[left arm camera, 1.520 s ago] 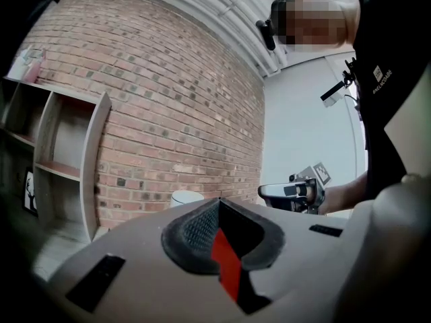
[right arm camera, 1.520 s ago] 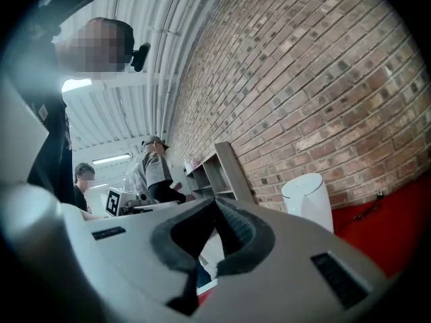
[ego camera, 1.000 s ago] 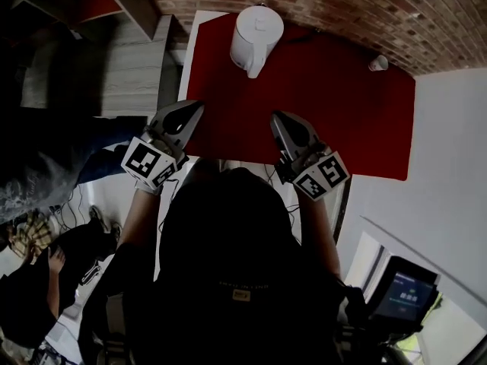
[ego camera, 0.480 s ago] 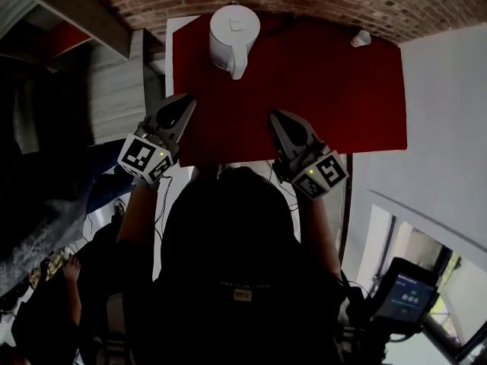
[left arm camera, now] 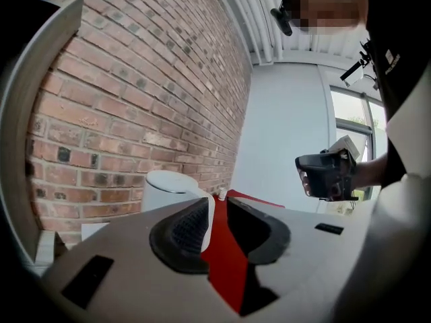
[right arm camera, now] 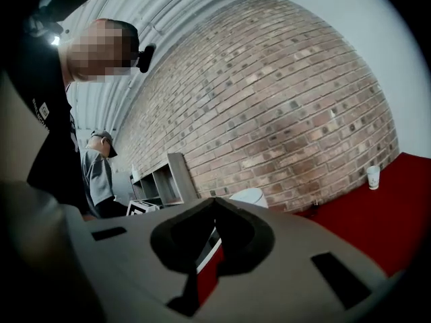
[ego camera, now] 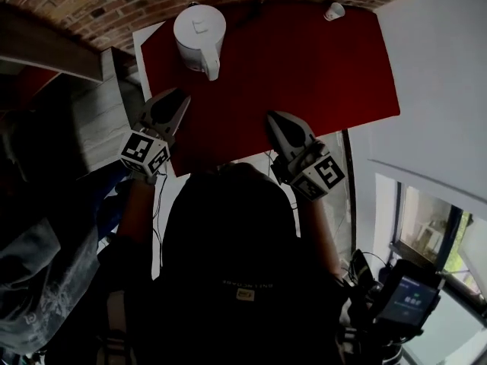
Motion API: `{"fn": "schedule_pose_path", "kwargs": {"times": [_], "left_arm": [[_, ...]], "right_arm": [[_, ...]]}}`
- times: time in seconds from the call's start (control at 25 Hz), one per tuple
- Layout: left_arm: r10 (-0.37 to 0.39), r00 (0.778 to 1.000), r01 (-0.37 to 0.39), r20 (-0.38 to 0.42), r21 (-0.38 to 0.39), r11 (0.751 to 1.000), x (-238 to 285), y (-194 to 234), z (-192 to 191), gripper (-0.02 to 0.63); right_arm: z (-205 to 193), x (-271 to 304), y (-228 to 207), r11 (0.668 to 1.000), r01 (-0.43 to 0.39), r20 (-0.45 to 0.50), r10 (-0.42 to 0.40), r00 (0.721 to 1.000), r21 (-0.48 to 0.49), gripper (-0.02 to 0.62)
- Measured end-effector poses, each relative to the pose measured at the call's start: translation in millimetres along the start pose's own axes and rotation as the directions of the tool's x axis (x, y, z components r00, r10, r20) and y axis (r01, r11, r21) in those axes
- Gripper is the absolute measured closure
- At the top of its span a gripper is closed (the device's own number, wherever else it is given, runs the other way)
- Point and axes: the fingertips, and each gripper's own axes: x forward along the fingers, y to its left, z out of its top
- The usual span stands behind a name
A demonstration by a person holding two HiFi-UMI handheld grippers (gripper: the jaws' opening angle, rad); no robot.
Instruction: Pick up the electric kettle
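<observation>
The white electric kettle (ego camera: 199, 33) stands at the far left of the red table top (ego camera: 312, 74), its handle turned toward me. In the left gripper view the kettle (left arm camera: 167, 190) sits just ahead and to the left, in front of the brick wall. My left gripper (ego camera: 181, 97) hovers at the table's left edge, short of the kettle; its jaws are opening, with only the red top showing in the gap (left arm camera: 217, 215). My right gripper (ego camera: 274, 120) is over the table's near edge, shut and empty, with the kettle (right arm camera: 250, 196) beyond its tips.
A small white cup (ego camera: 333, 11) stands at the far right corner by the brick wall (ego camera: 91, 6). A grey shelf unit (ego camera: 95, 120) borders the table's left side. Another person (right arm camera: 101, 173) stands near the shelves.
My left gripper has moved forward and down toward the kettle. The right gripper has shifted only a little. The head view has swung, so the table now sits tilted in the frame.
</observation>
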Motion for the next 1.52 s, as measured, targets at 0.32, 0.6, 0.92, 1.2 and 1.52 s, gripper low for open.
{"fn": "schedule_pose_path", "kwargs": {"times": [0.32,0.6,0.92,1.2,1.52], "left_arm": [[-0.063,0.995,0.063,-0.075,0.001,0.998,42,12,-27,0.468],[-0.096,0.988,0.096,-0.121,-0.004,0.995,75,23,-51,0.422],[-0.145,0.978,0.144,-0.149,-0.020,0.989,110,29,-75,0.400],[-0.184,0.973,0.185,-0.140,-0.010,0.983,135,24,-84,0.376],[-0.219,0.963,0.230,-0.157,0.058,0.971,156,16,-91,0.376]], "right_arm": [[-2,-20,-19,0.994,0.112,0.004,-0.112,0.994,0.009,0.589],[-6,-42,-30,0.979,0.201,-0.007,-0.201,0.980,0.024,0.589],[-15,-60,-43,0.958,0.284,-0.014,-0.284,0.959,0.045,0.589],[-21,-78,-51,0.935,0.349,-0.019,-0.349,0.937,0.062,0.589],[-21,-97,-58,0.911,0.401,-0.004,-0.403,0.915,0.099,0.589]]}}
